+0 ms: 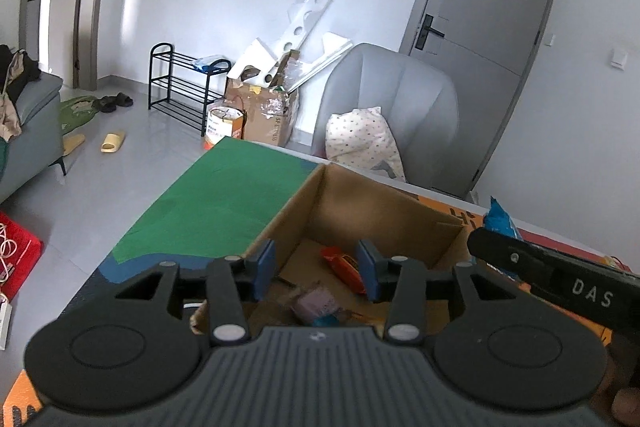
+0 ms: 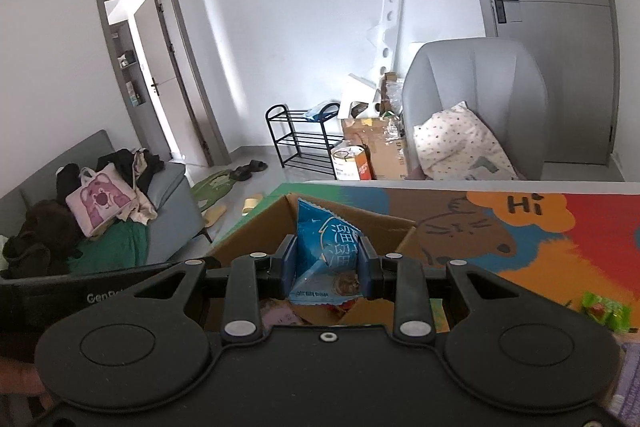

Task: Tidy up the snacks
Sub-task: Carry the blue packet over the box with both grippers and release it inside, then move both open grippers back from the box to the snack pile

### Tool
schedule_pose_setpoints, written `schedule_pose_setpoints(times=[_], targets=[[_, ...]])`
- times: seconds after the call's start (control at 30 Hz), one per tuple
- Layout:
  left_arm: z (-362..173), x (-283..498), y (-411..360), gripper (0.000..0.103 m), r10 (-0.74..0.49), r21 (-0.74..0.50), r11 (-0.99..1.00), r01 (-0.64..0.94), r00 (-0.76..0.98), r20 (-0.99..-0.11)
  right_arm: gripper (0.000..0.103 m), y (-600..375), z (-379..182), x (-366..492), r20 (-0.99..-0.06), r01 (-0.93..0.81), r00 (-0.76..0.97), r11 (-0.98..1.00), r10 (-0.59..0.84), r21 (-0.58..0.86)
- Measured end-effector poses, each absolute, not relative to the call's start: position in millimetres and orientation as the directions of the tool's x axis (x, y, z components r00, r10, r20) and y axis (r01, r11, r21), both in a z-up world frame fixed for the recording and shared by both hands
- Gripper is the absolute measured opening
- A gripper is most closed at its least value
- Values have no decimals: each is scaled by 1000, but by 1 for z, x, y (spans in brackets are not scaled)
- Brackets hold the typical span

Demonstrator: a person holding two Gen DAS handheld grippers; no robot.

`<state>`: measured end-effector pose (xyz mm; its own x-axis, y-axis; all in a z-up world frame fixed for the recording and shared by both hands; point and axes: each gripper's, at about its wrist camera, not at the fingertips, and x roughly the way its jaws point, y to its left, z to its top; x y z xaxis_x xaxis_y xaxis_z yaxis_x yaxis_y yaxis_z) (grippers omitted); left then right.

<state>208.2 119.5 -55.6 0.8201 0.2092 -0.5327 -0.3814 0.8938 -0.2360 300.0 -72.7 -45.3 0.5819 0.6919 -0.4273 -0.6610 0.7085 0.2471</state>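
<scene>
At the far left of the left wrist view, open grey floor (image 1: 100, 195) runs alongside the table, with a red bag (image 1: 16, 251) lying on it near the frame's left edge. The table's colourful mat (image 1: 224, 187) ends in a straight left edge above that floor; its green patch is bare up to the cardboard box (image 1: 360, 203).

The left gripper (image 1: 316, 273) hangs over the near part of the open box, jaws released with a wide gap and nothing between them. Through that gap, on the box floor, lie an orange-red snack packet (image 1: 344, 267) and, nearer, a blurred purple packet (image 1: 316, 303). The box's left wall rises just beside the left blue finger pad (image 1: 266, 267), and its far wall stands well beyond the fingertips.

To the right, the right gripper (image 2: 329, 263) is clenched on a blue snack bag (image 2: 326, 247), held upright over the box's interior, its top rising above the box's far rim (image 2: 384, 219) in that view. From the left camera only the bag's blue tip (image 1: 502, 221) shows behind the other gripper's black body.

Further right, the mat (image 2: 540, 247) lies bare out to the table's far edge. A green snack packet (image 2: 604, 311) rests near the frame's right edge, well apart from the box.
</scene>
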Motion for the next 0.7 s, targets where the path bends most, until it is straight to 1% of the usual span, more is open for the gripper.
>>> schedule_pose_setpoints(times=[0.07, 0.1, 0.13, 0.2, 0.27, 0.3, 0.37, 0.47, 0.53, 0.57, 0.7], targets=[[-55, 207, 120, 45, 215, -236, 891, -387, 819, -532, 30, -71, -44, 299, -423, -671, 576, 700, 700, 245], [-55, 207, 121, 46, 216, -236, 890, -389, 818, -533, 33, -70, -44, 298, -419, -681, 570, 692, 707, 241], [-55, 207, 121, 47, 218, -237, 889, -391, 817, -533, 41, -70, -43, 297, -412, -689, 565, 684, 714, 240], [-55, 207, 121, 51, 221, -237, 887, -396, 816, -535, 50, -74, -42, 297, -405, -681, 576, 691, 710, 243], [-55, 205, 120, 60, 229, -236, 884, -403, 815, -533, 52, -79, -41, 299, -406, -674, 577, 694, 708, 253], [-54, 205, 119, 63, 233, -236, 884, -405, 816, -530, 53, -82, -42, 299, -410, -667, 580, 699, 704, 256], [-53, 203, 117, 73, 240, -234, 883, -408, 819, -522, 57, -90, -43, 299, -411, -651, 592, 712, 693, 263], [-51, 201, 112, 80, 246, -227, 885, -408, 821, -515, 62, -102, -44, 299, -413, -623, 611, 732, 675, 274], [-51, 201, 108, 83, 243, -222, 889, -401, 823, -514, 70, -112, -46, 297, -412, -607, 627, 746, 661, 274], [-50, 200, 106, 85, 242, -219, 891, -398, 824, -513, 72, -118, -46, 295, -412, -598, 635, 754, 653, 272], [-49, 200, 97, 88, 231, -214, 899, -381, 831, -506, 74, -136, -50, 295, -422, -568, 654, 776, 628, 274]])
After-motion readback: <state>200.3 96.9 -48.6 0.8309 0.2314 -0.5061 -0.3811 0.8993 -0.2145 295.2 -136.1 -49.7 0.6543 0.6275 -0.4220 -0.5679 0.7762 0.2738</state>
